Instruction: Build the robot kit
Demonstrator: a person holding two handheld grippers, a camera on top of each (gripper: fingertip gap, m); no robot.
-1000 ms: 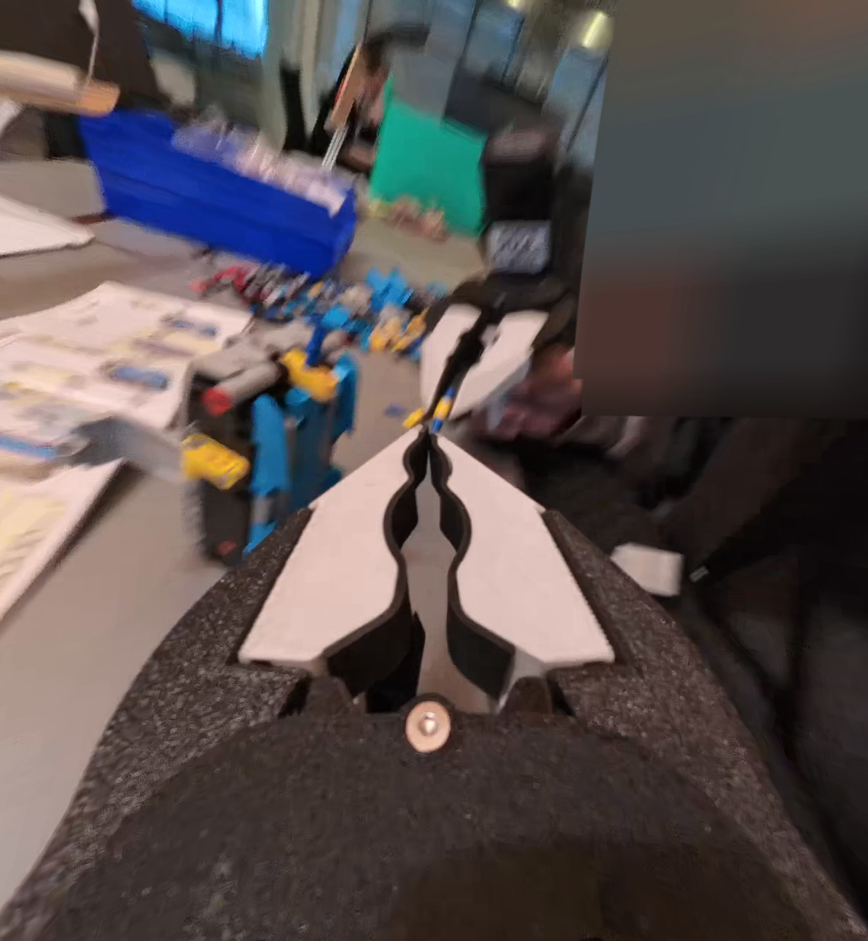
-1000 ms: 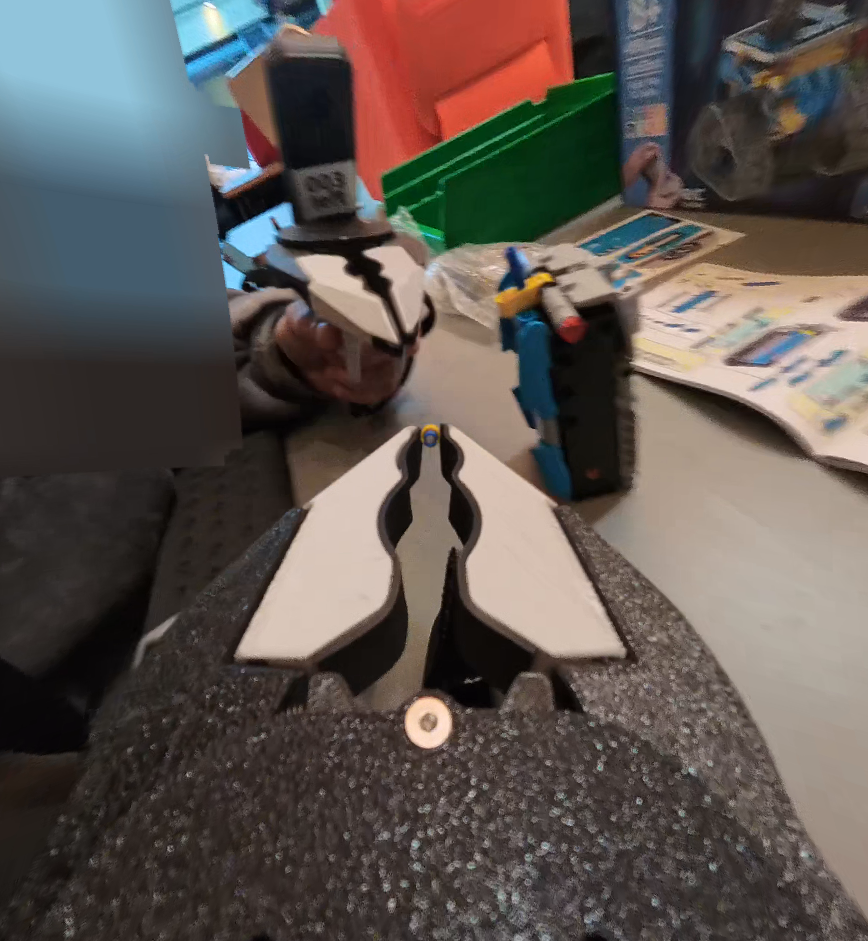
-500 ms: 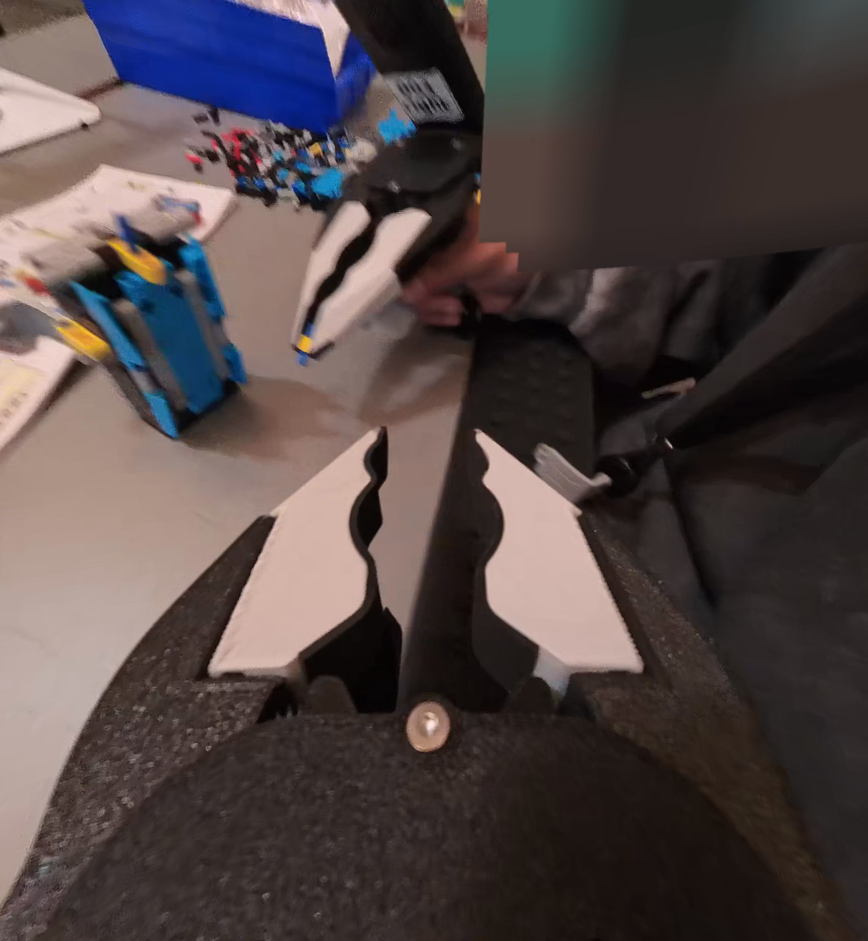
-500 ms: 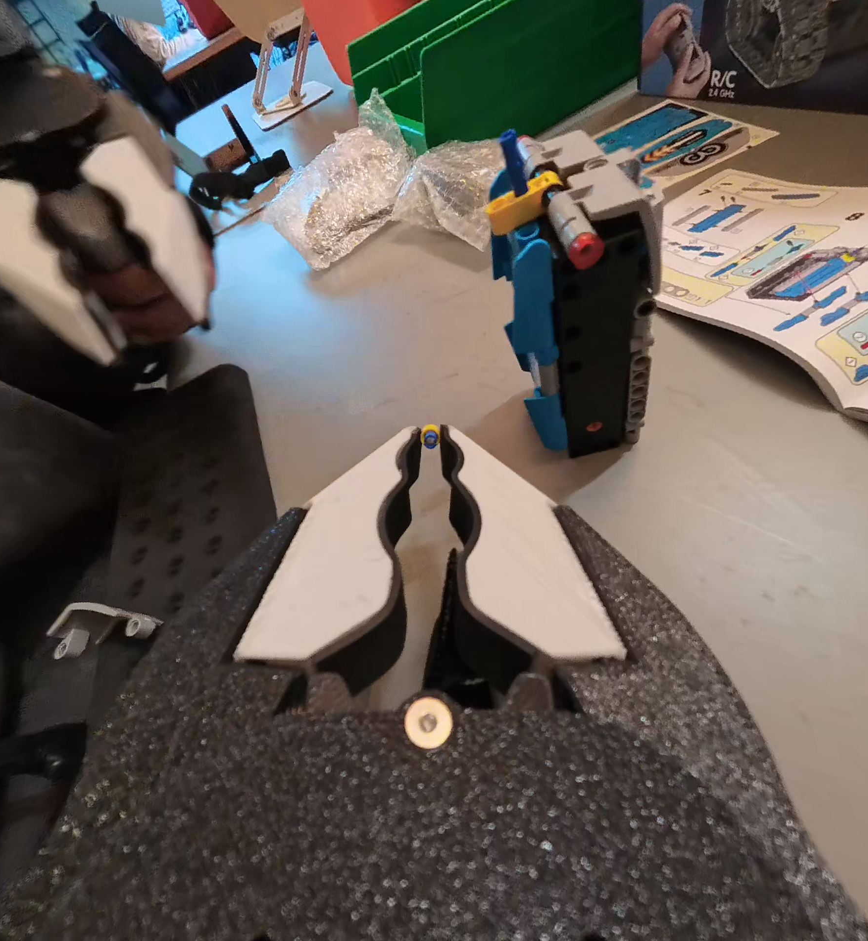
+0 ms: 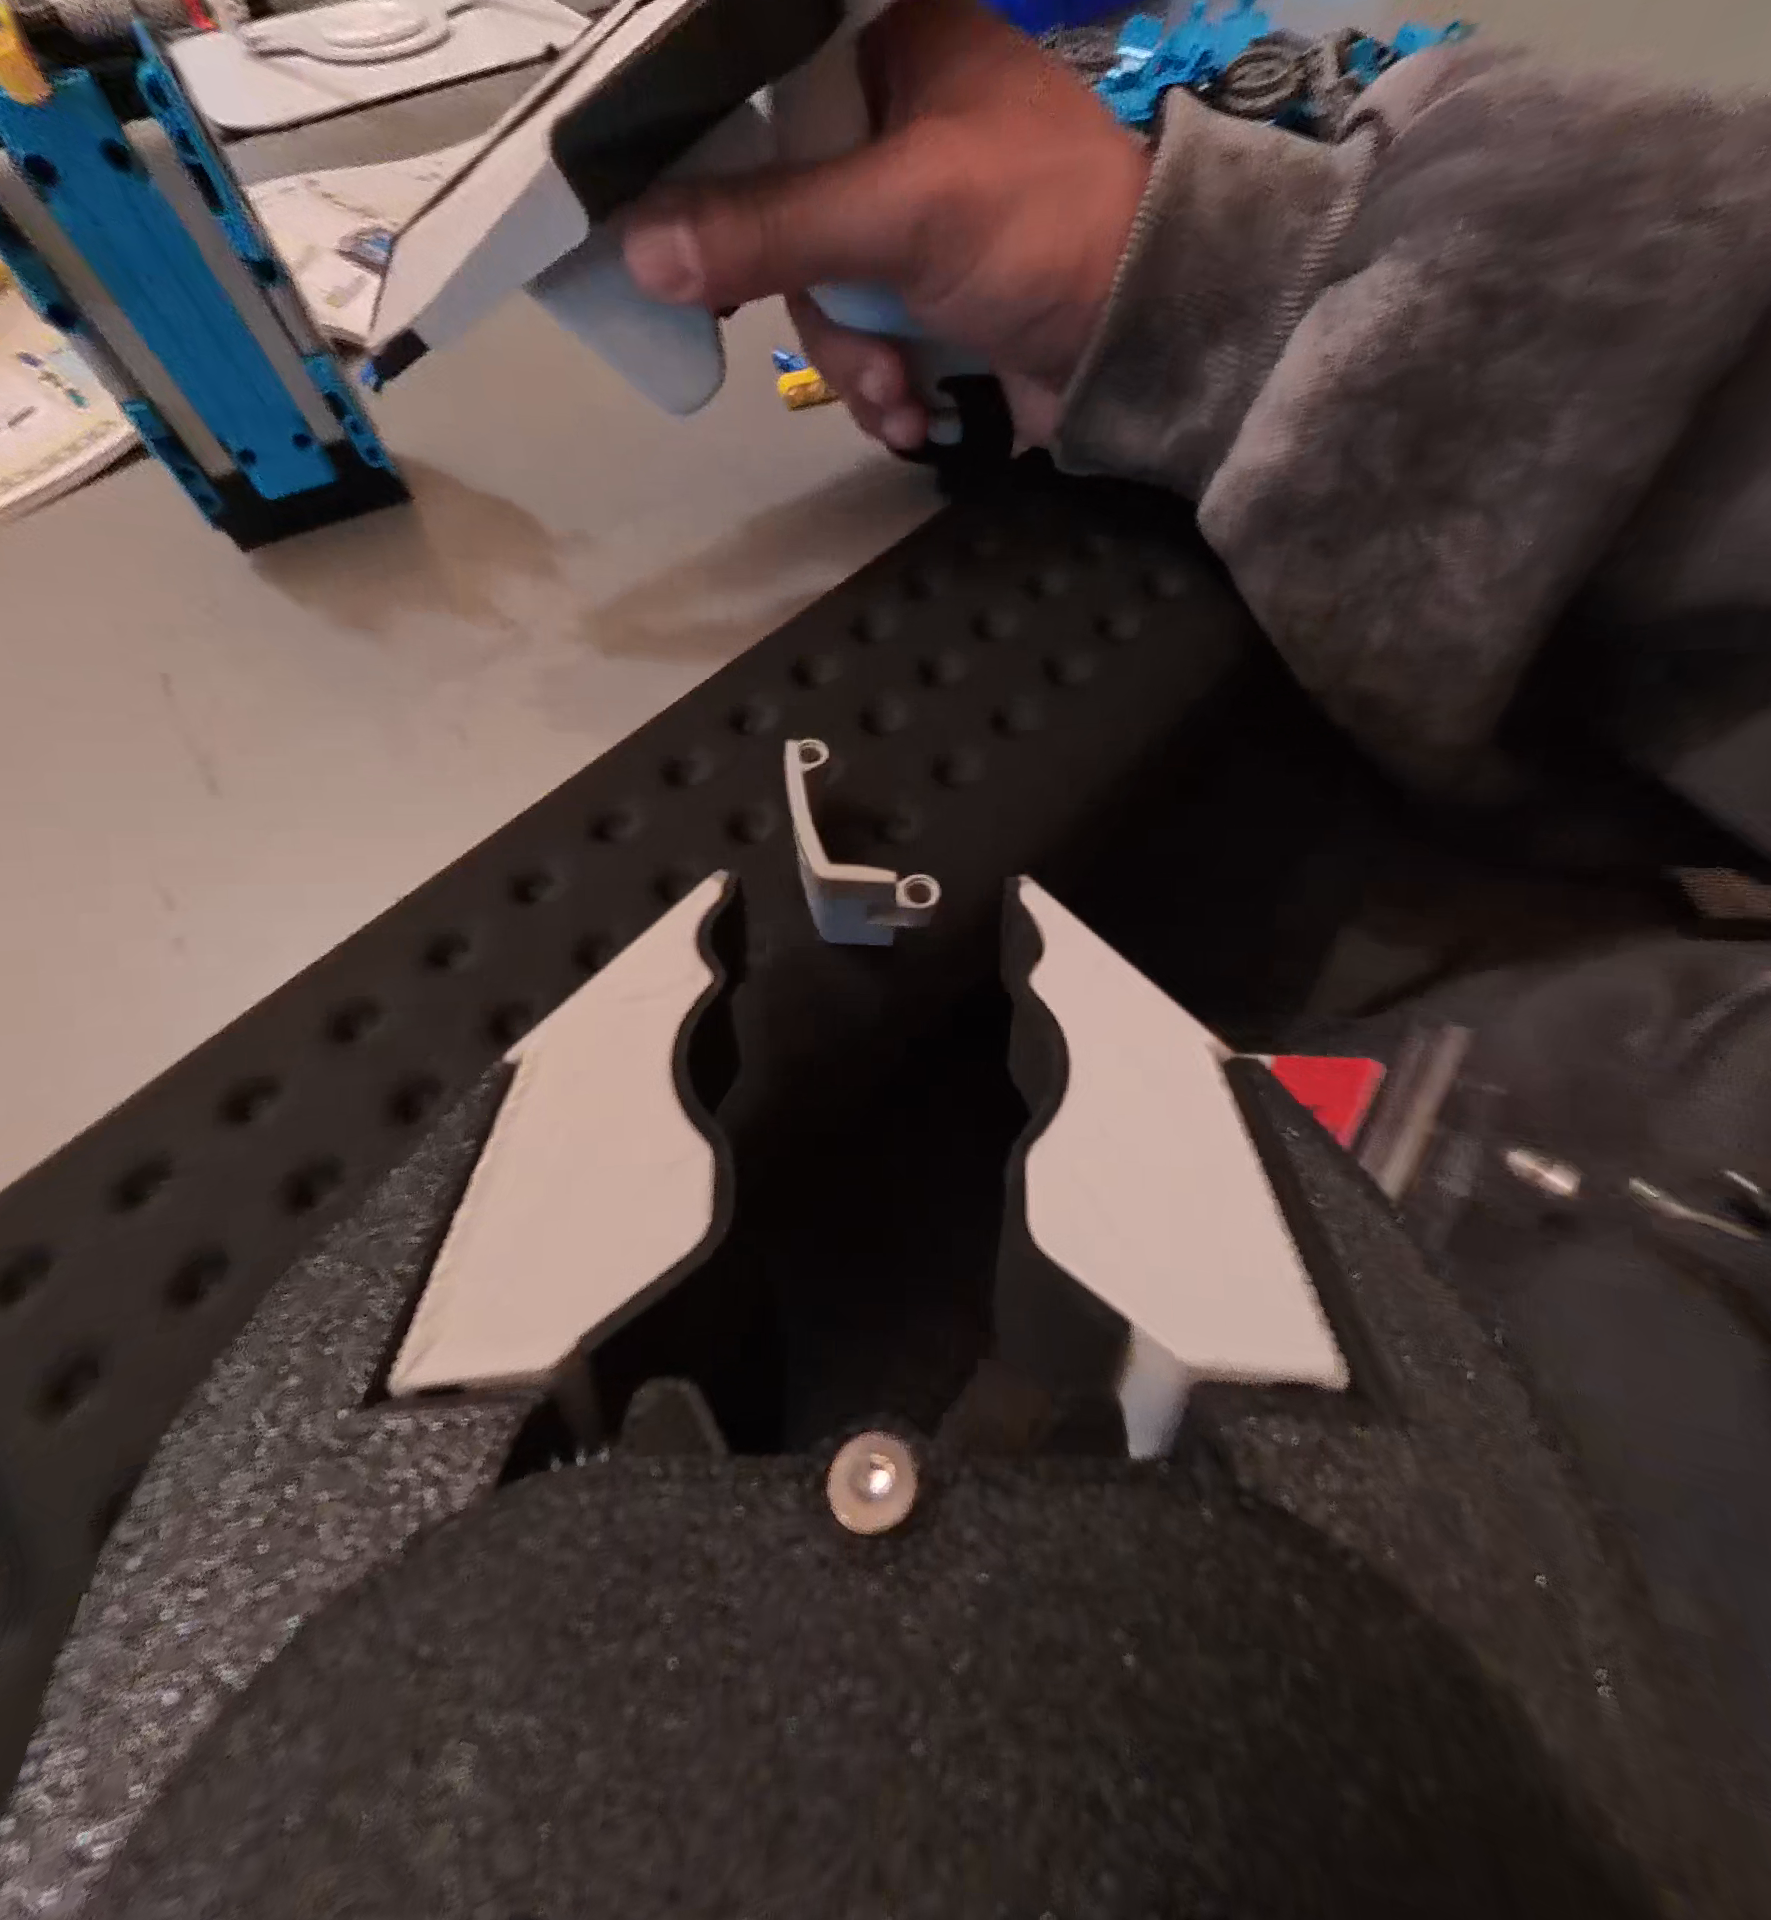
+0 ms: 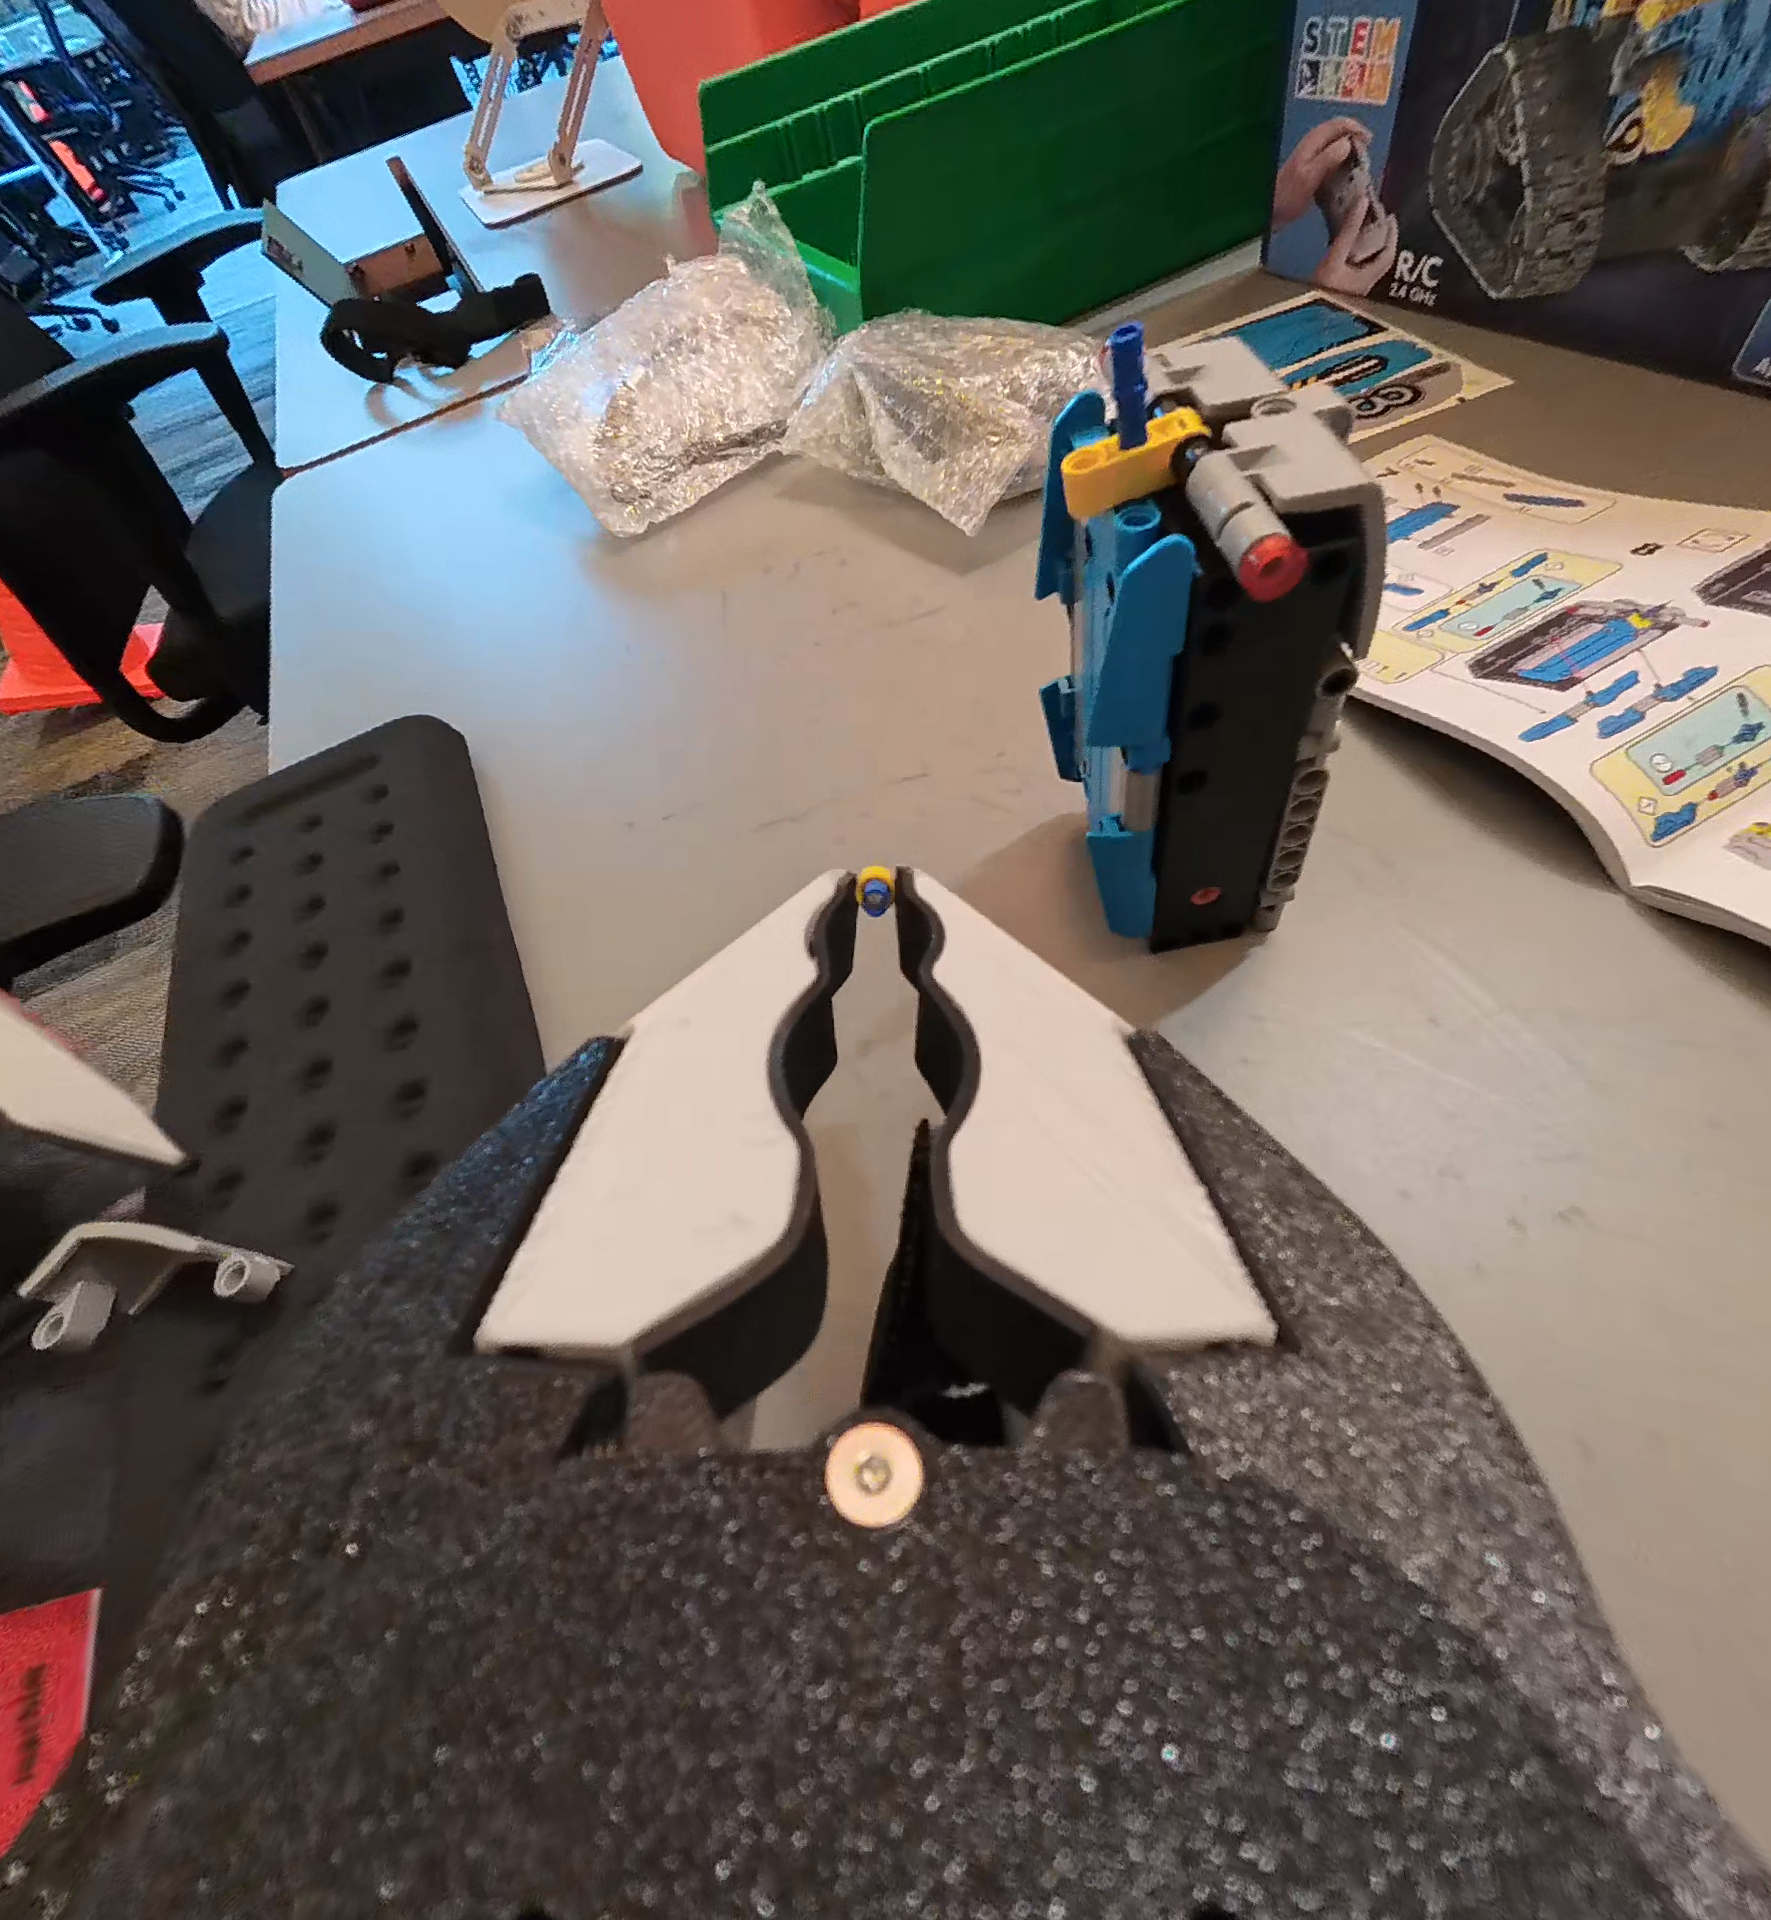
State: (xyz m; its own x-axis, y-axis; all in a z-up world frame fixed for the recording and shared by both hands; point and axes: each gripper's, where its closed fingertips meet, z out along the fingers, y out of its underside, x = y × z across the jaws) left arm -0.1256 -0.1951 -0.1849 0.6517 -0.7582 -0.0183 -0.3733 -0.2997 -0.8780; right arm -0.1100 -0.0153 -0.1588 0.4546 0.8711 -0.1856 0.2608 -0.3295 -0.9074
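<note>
Above the black perforated pad (image 5: 964, 665), the left gripper (image 5: 868, 891) hangs with jaws wide, a grey bracket (image 5: 845, 868) lying on the pad just beyond its tips. Beside that pad the right gripper (image 6: 875, 883) pinches a small yellow-and-blue pin (image 6: 874, 891) (jaws nearly closed), near the upright blue-and-black brick model (image 6: 1208, 665).

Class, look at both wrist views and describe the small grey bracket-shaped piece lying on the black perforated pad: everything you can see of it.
The grey bracket piece looks like matte plastic: a thin curved arm bending into a short flat tab, with a small round pin hole at each end. It rests on the black perforated pad, just beyond the open left gripper, untouched by either finger. The right wrist view shows it arching slightly.
</note>
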